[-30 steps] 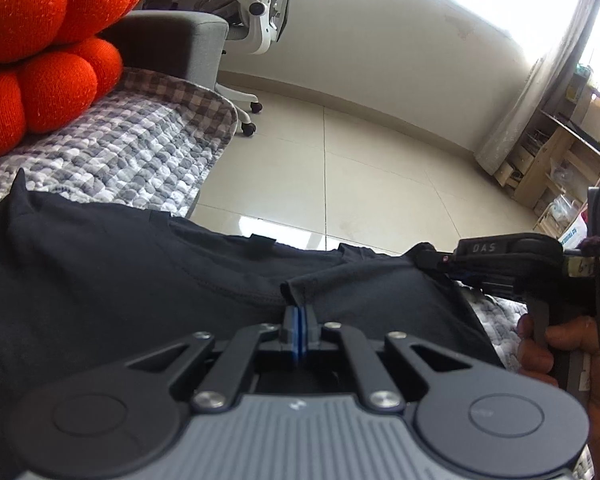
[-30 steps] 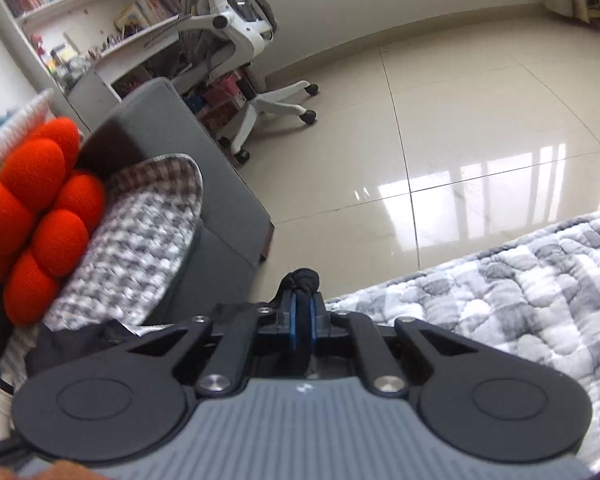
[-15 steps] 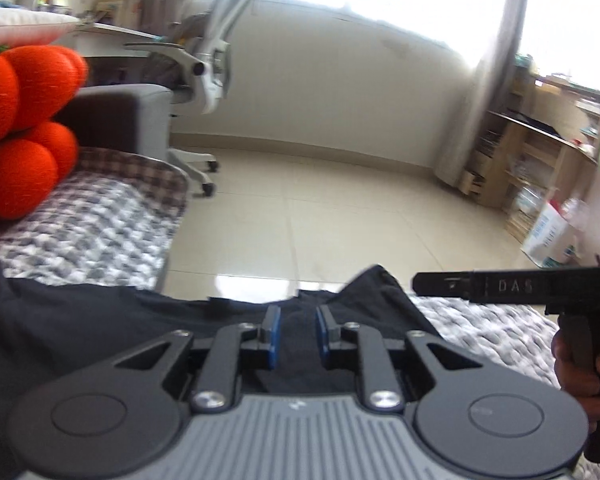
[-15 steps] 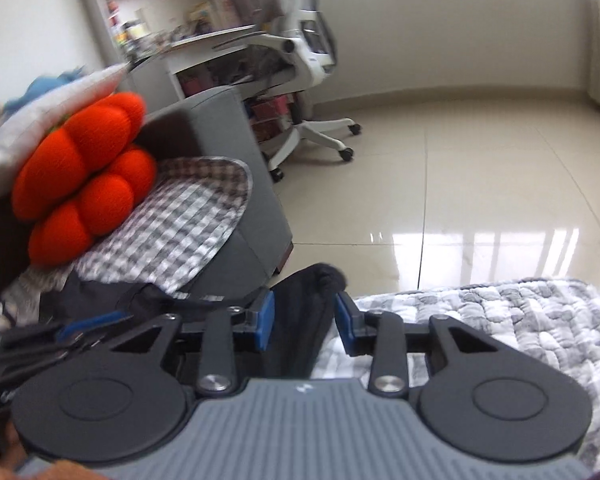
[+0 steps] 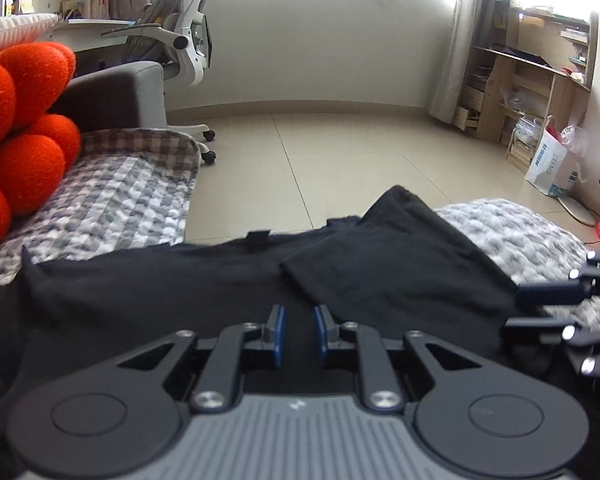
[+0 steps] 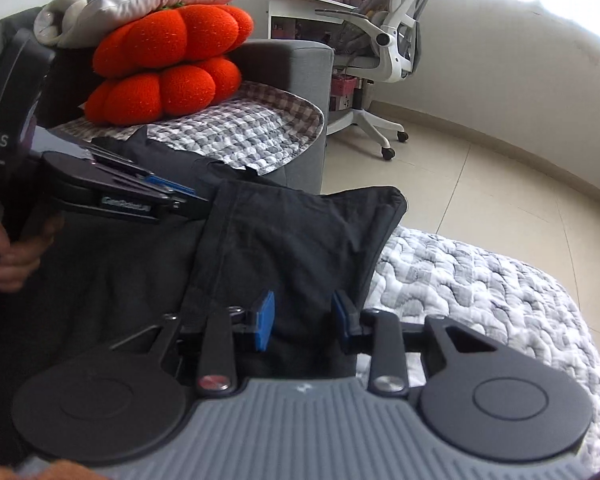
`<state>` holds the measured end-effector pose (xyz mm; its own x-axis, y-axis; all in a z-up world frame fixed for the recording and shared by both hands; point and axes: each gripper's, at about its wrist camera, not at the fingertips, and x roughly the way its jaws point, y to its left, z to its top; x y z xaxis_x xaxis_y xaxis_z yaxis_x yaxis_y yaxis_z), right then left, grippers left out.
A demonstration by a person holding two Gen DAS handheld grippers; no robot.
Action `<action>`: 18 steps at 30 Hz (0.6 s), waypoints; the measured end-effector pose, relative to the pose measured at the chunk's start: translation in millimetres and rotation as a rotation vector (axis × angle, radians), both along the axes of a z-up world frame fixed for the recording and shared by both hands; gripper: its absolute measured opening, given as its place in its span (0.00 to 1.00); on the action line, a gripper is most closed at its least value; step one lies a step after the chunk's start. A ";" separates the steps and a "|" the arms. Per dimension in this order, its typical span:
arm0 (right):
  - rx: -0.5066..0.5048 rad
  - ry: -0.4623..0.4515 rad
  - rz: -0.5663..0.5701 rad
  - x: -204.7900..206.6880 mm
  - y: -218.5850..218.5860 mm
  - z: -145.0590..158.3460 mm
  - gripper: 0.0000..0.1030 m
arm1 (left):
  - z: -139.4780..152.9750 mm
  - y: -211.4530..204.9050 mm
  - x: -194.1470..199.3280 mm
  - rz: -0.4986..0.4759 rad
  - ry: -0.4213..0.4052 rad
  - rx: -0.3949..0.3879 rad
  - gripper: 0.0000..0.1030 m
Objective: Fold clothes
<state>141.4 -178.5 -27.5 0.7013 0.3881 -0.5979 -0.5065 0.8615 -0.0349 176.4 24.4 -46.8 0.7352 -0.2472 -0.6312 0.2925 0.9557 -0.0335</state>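
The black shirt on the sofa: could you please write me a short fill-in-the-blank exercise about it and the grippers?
The shirt is coloured ____.
The left gripper is ____, holding nothing.
The cushions beside the shirt are coloured ____.
The shirt lies on a ____ quilt.

Missing words: black; open; orange; grey-and-white

One black garment (image 5: 228, 292), two orange cushions (image 6: 168, 60)

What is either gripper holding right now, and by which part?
Nothing is held: left gripper and right gripper are open over the black garment.
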 end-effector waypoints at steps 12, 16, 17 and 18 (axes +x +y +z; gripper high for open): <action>0.098 -0.020 0.053 3.7 46.1 35.2 0.36 | 36.4 104.1 -21.7 0.158 -0.007 -0.003 0.42; 0.128 -0.018 0.078 10.1 70.6 40.9 0.36 | 41.4 142.3 -20.9 0.241 0.003 0.000 0.47; 0.133 -0.016 0.085 11.3 77.2 41.9 0.36 | 41.7 152.0 -20.9 0.262 0.007 -0.009 0.49; 0.137 -0.015 0.090 13.1 83.3 42.9 0.36 | 41.4 161.7 -20.4 0.283 0.010 -0.021 0.53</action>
<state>154.4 -95.2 15.4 0.6683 0.5271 -0.5249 -0.5825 0.8097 0.0714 156.1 186.1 -5.4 0.7704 -0.0461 -0.6359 0.0141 0.9984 -0.0553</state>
